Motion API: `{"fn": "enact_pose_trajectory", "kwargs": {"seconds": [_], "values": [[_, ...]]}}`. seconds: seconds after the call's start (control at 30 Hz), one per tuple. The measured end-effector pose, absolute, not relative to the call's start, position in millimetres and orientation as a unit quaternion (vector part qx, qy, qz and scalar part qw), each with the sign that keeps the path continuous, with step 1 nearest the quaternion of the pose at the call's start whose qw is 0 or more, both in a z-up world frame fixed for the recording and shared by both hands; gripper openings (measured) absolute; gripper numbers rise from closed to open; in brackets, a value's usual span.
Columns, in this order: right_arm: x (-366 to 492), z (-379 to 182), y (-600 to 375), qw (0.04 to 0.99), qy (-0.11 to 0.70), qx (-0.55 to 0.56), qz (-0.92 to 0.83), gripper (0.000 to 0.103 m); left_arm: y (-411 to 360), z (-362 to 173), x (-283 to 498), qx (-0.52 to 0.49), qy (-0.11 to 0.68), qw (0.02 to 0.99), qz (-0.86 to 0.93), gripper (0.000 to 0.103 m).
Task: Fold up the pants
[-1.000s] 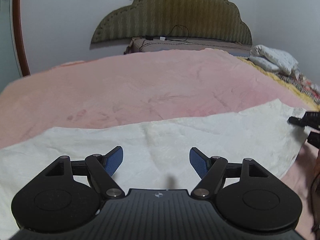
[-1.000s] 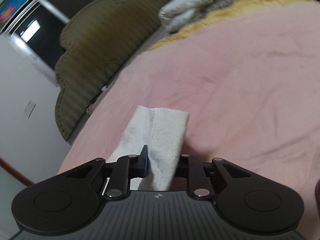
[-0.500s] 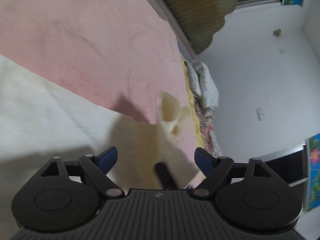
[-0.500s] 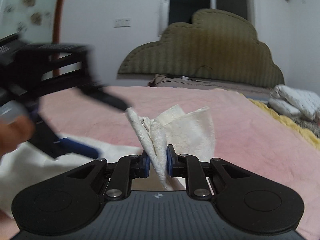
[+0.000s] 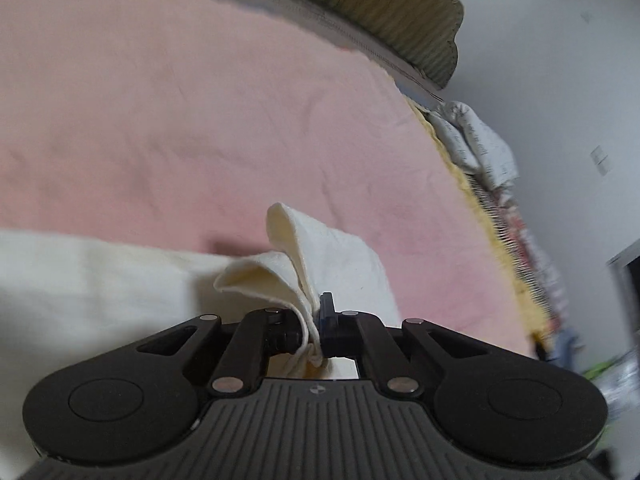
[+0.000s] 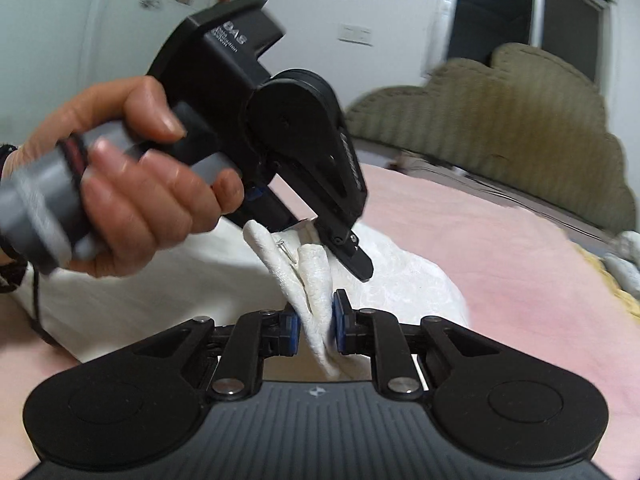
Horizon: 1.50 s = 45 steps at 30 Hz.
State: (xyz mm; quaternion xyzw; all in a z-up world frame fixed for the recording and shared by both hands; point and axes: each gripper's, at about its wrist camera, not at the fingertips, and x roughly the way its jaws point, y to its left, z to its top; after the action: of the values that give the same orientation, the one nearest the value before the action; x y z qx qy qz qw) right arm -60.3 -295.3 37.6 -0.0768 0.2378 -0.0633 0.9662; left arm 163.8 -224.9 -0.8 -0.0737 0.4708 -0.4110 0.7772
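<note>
Early in the fold, with both claws gripping cloth.
Left gripper and right gripper clamped on pants, mostly flat on pink bed; nearly all folding left, seemingly.

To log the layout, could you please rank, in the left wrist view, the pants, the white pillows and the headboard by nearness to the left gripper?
1. Pants, pinched in the left gripper.
2. White pillows, right, at the bed's edge.
3. Headboard, top, against the wall.
</note>
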Motion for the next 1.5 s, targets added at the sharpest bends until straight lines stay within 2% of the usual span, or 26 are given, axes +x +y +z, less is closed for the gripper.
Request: {"fn": "enact_pose_trajectory", "kwargs": {"seconds": [0.2,0.37,0.5,0.57,0.6,0.63,0.7,0.77,0.83,0.93,1.03,1.17,1.33,1.5], "values": [[-38.7,39.8,-238.8,0.968,0.232,-0.084,0.055,0.016,-151.7,22.8,134.1,0.078,0.392,0.857,-0.325,0.008],[-17.2,18.4,-202.9,0.953,0.266,-0.092,0.110,0.016,-105.3,-10.6,146.6,0.064,0.432,0.858,-0.271,0.012],[-17.4,10.6,-188.5,0.950,0.270,-0.104,0.115,0.016,-91.2,-9.7,138.4,0.050,0.397,0.874,-0.275,0.012],[-16.0,7.4,-191.3,0.949,0.273,-0.105,0.114,0.017,-89.8,-12.1,139.2,0.052,0.395,0.876,-0.273,0.028],[-17.4,4.3,-192.4,0.949,0.278,-0.101,0.111,0.021,-85.0,-12.8,140.0,0.044,0.396,0.878,-0.266,0.034],[-18.1,4.4,-193.1,0.949,0.281,-0.098,0.106,0.026,-80.6,-12.5,139.3,0.032,0.393,0.882,-0.258,0.045],[-23.7,9.9,-195.1,0.947,0.289,-0.095,0.108,0.033,-69.9,-10.0,141.5,0.027,0.384,0.892,-0.237,0.051],[-31.8,18.3,-199.4,0.942,0.293,-0.083,0.140,0.037,-63.7,-8.0,144.1,0.041,0.372,0.902,-0.213,0.050],[-46.2,31.5,-216.2,0.939,0.284,-0.059,0.186,0.038,-58.2,-4.3,145.8,0.056,0.361,0.909,-0.200,0.050],[-54.8,43.7,-230.7,0.948,0.257,-0.019,0.188,0.037,-54.3,1.8,146.7,0.089,0.347,0.921,-0.153,0.045],[-47.2,35.7,-225.4,0.950,0.266,-0.071,0.149,0.037,-42.0,8.6,144.6,0.102,0.352,0.923,-0.115,0.045],[-37.9,13.9,-211.8,0.935,0.290,-0.146,0.140,0.036,-16.8,23.9,132.8,0.040,0.381,0.911,-0.152,0.045],[-32.0,8.8,-207.5,0.938,0.291,-0.149,0.120,0.034,-7.8,38.0,121.2,-0.050,0.407,0.885,-0.221,0.046],[-27.1,4.6,-196.1,0.932,0.293,-0.179,0.118,0.033,-15.0,26.7,124.5,-0.118,0.469,0.834,-0.268,0.047]]}}
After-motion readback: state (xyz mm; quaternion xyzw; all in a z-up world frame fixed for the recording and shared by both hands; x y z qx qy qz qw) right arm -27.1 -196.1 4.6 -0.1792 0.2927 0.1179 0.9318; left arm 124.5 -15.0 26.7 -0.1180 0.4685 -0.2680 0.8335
